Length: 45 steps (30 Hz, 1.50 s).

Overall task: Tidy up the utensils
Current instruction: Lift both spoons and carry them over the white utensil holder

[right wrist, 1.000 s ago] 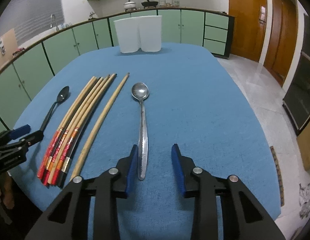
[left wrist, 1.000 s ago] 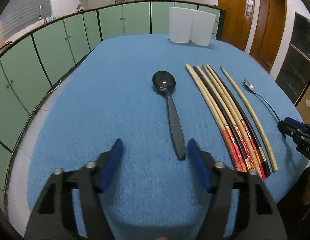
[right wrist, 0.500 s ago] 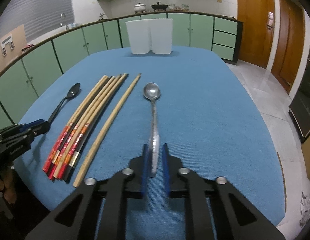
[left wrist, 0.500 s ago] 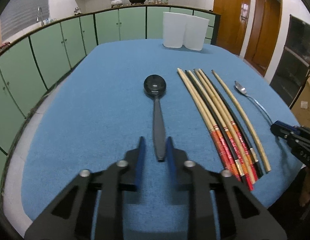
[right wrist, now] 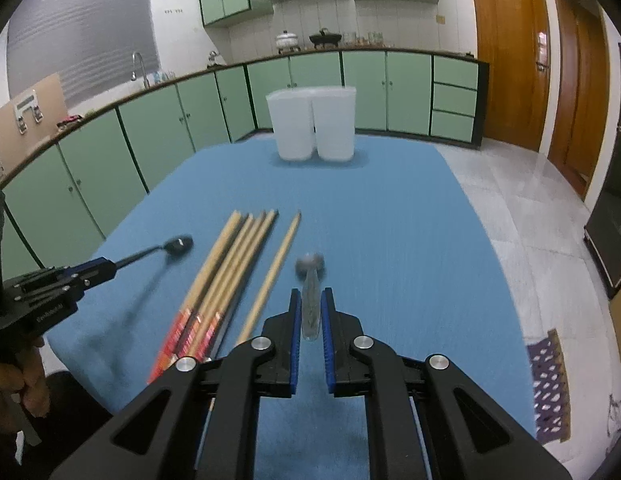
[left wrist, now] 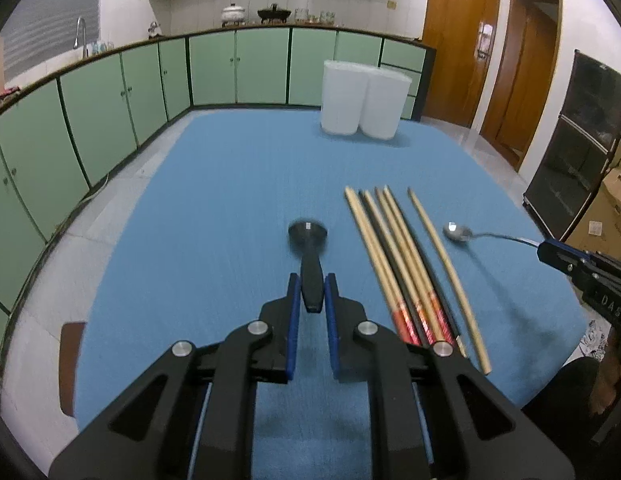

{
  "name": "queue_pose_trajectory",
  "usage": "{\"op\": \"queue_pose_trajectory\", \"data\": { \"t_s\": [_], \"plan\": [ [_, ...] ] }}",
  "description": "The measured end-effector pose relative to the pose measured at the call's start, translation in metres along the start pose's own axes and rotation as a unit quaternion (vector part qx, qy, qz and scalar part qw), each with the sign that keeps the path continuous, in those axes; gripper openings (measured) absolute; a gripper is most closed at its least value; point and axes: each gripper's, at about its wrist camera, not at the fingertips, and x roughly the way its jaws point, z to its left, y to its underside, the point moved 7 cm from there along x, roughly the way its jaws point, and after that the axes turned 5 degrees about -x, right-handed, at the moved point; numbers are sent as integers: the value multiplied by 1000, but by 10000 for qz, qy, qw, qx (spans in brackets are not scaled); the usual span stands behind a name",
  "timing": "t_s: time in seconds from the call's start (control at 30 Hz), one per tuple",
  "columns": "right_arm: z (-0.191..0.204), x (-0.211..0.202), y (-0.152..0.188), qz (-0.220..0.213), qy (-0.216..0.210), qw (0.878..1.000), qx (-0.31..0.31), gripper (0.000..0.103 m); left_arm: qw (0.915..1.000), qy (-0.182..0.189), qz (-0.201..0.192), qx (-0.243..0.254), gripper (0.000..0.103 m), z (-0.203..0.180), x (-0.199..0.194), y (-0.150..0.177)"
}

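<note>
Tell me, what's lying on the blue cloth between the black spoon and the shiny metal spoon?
A row of chopsticks lies between the black spoon and the metal spoon, plainest in the left wrist view. Both spoons are held in shut jaws.

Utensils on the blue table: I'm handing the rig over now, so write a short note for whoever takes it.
Left hand-held gripper: shut on the black spoon, lifted off the blue table.
Right hand-held gripper: shut on the metal spoon, also lifted.
Chopsticks lie between them on the cloth; two white containers stand at the far end.
Done: both spoons picked up.
Left: probably the spoons, then the chopsticks, go into the containers.
</note>
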Motion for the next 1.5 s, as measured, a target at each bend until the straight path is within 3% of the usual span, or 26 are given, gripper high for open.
{"op": "queue_pose_trajectory", "data": {
  "t_s": [0.33, 0.9, 1.0, 1.2, 1.5],
  "plan": [
    [2, 2, -50, -27, 14, 9996, -278, 10, 9997, 120, -180, 124, 11, -3, -7, -45],
    [2, -7, -89, -128, 48, 9976, -674, 10, 9983, 329, -406, 260, 11, -13, -21, -95],
    [0, -9, -102, -179, 48, 9971, -732, 10, 9975, 397, -491, 305, 11, -20, -23, -117],
    [-12, -6, -152, -251, -79, 9975, -648, 10, 9956, 495, -674, 425, 11, -36, -19, -170],
    [-32, 15, -257, -437, -200, 9977, -475, 10, 9919, 679, -960, 472, 11, -65, 0, -265]
  ]
}}
